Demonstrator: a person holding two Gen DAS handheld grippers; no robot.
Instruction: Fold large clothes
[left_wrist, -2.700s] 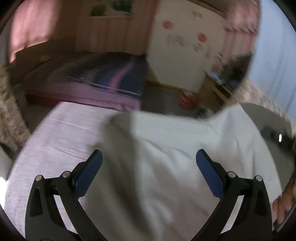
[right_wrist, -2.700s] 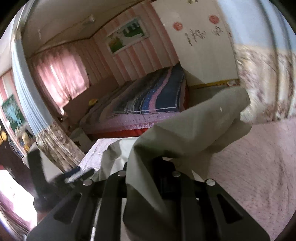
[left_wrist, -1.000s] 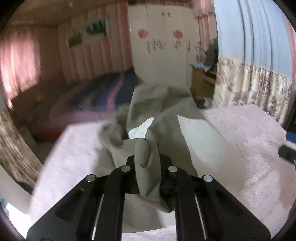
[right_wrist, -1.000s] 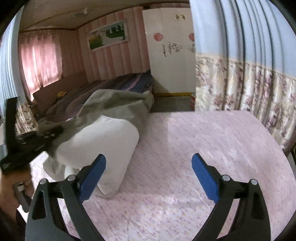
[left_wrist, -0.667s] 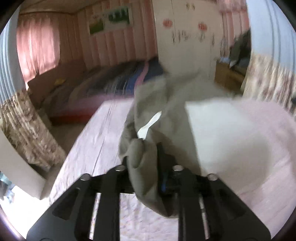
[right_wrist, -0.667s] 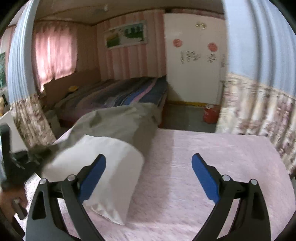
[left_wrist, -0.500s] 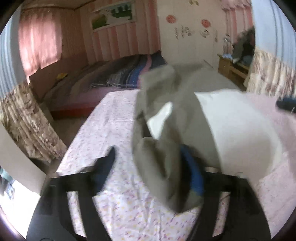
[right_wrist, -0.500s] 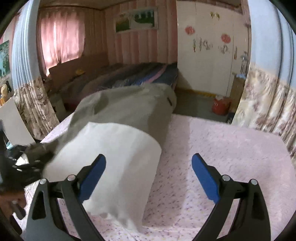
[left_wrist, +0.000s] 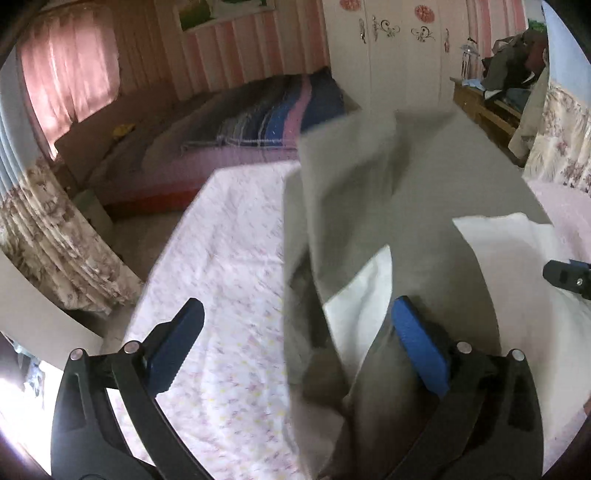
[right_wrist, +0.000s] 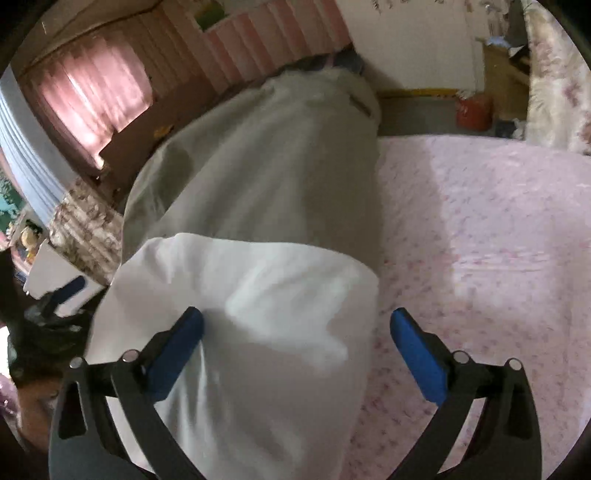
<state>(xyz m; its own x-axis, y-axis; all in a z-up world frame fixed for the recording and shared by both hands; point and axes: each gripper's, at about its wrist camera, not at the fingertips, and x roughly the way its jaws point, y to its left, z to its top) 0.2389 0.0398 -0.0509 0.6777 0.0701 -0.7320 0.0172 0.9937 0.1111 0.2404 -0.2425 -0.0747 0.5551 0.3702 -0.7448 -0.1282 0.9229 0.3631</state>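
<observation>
A large grey garment (left_wrist: 369, 192) with a white lining (left_wrist: 513, 251) lies bunched lengthwise on the pink flowered bedspread (left_wrist: 229, 240). My left gripper (left_wrist: 297, 314) hovers low over its near end. Its jaws are opening wide, and a grey and white fold hangs loose between them, resting against the right finger (left_wrist: 417, 343). In the right wrist view the garment (right_wrist: 258, 166) runs away from me, its white lining (right_wrist: 266, 295) nearest. My right gripper (right_wrist: 297, 321) is open just above that lining, pressing on nothing. Each gripper's tip shows at the edge of the other's view.
The bedspread (right_wrist: 480, 221) stretches bare to the right of the garment. Beyond the bed's far edge stand a second bed with a striped blanket (left_wrist: 266, 118), a white wardrobe (left_wrist: 399, 55), a wooden desk (left_wrist: 487, 107) and a red bucket (right_wrist: 474, 110). Floral curtains (left_wrist: 48, 229) hang at both sides.
My left gripper, shut on a grey fold a second ago, has opened and let it go. Both grippers have sunk toward the bed, and the garment has dropped onto it.
</observation>
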